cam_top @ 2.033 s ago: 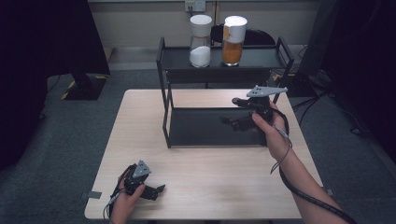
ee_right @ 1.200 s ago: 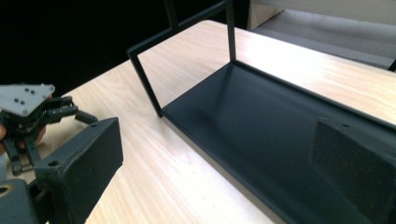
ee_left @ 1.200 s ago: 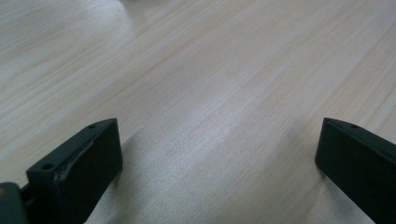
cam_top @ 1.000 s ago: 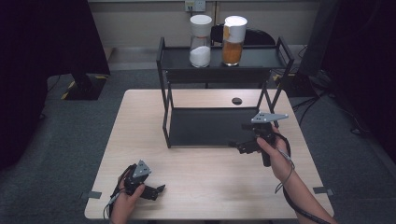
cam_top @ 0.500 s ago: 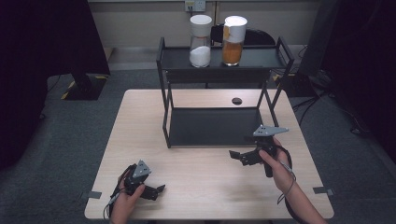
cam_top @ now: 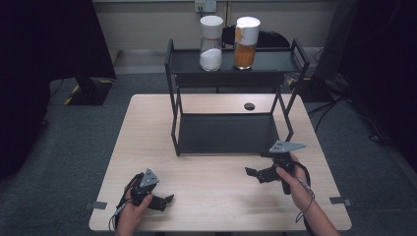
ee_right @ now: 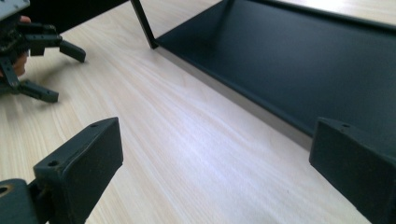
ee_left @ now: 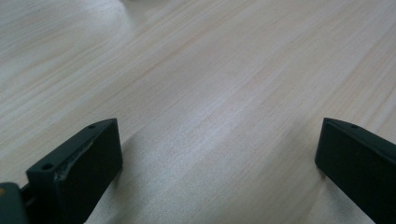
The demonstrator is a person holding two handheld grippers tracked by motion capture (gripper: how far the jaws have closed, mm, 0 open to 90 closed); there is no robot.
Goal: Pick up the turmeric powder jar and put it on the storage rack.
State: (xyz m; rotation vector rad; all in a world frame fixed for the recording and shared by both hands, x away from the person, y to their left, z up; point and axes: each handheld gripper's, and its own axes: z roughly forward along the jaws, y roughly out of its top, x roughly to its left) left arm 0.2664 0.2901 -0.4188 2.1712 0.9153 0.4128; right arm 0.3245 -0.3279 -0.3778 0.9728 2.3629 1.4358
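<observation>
On pale grained wood (cam_top: 216, 196), both grippers — left (cam_top: 166, 200), right (cam_top: 252, 173) — fingers spread wide, empty.

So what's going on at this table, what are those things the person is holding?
A person sits at a wooden table with a hand-held gripper in each hand. The left hand-held gripper and the right hand-held gripper are both open, low over the bare tabletop, holding nothing. In front stands a black two-level rack; its lower shelf is empty, and a white-filled jar and an orange-filled jar stand on top.

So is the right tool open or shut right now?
Open. The right tool has its two black jaws spread wide, with bare table between them and nothing held.
</observation>
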